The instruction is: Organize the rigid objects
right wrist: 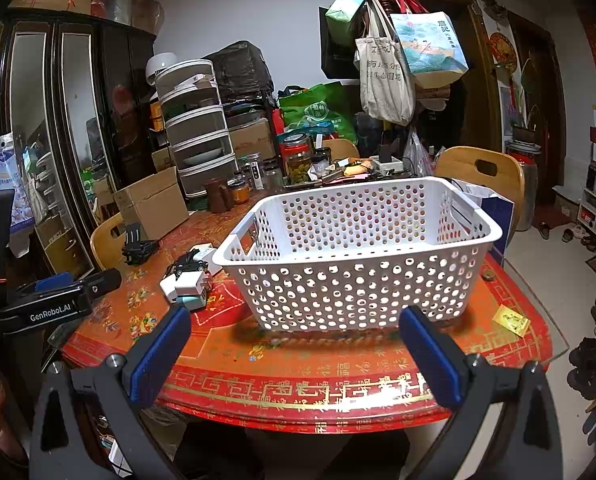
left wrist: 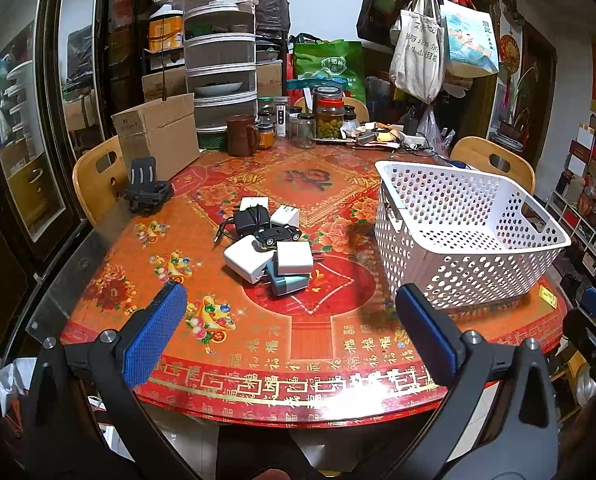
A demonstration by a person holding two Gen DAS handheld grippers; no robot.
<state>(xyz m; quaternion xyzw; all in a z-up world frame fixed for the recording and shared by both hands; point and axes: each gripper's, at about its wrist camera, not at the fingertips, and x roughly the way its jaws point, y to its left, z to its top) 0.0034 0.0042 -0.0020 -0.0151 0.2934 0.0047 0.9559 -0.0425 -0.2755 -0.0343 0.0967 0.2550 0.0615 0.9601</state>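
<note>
In front of me the round red bench carries a white perforated basket on its right side, a pile of chargers near the middle, a cardboard box far left, and jars along the back edge.

Bare tabletop at 6 o'clock, open approach to charger pile at 12. White basket blocks 2 o'clock. Black stand, cardboard box crowd 10 o'clock. Jars wall far edge.
</note>
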